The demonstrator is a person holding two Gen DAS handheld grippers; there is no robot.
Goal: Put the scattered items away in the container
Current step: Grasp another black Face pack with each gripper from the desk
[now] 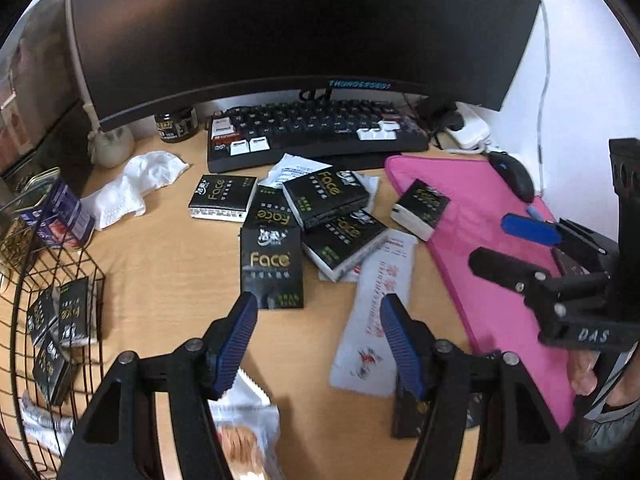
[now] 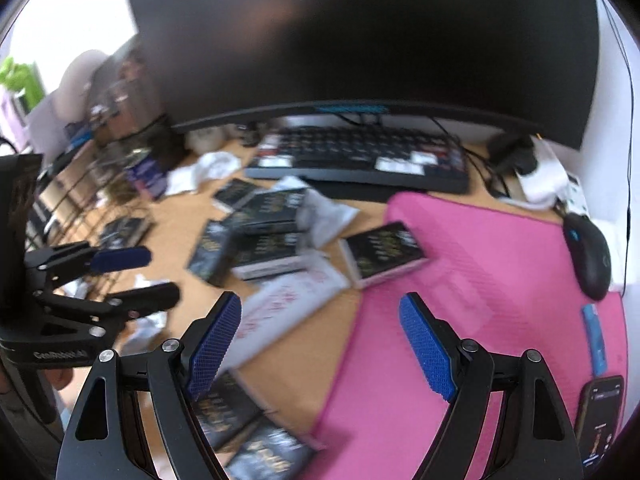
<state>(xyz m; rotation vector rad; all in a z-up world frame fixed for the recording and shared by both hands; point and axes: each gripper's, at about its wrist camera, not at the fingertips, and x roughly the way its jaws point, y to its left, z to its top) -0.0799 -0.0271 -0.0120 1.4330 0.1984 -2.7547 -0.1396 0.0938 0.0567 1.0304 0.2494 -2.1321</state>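
Several black "Face" tissue packs (image 1: 324, 200) are seen scattered in a loose heap on the wooden table (image 1: 160, 264), in front of the keyboard (image 1: 316, 132), with flat white sachets among them. One pack (image 1: 271, 268) lies just ahead of the left gripper (image 1: 318, 320), slightly toward its left finger, its long axis running away from the camera and roughly in line with the fingers. Its near short edge is almost level with the left fingertip. A long white sachet (image 1: 372, 320) lies under the right side of the same gap, tilted. The wire basket (image 1: 60, 320), taken to be the container, stands at the left edge of the table and already holds a few packs.

The left jaws are held partly spread with nothing between the pads. The right gripper (image 2: 320, 328) is spread wider, also empty, and hangs over the border between bare table and the pink mat (image 2: 460, 280), with one pack (image 2: 382, 254) resting on the mat's edge ahead of it. The right wrist view is blurred, so fine contact cannot be judged there.

Both grippers are pitched steeply downward toward the table. The left is judged the nearer to a pack, and a short advance with the jaws astride its narrow width would be called for
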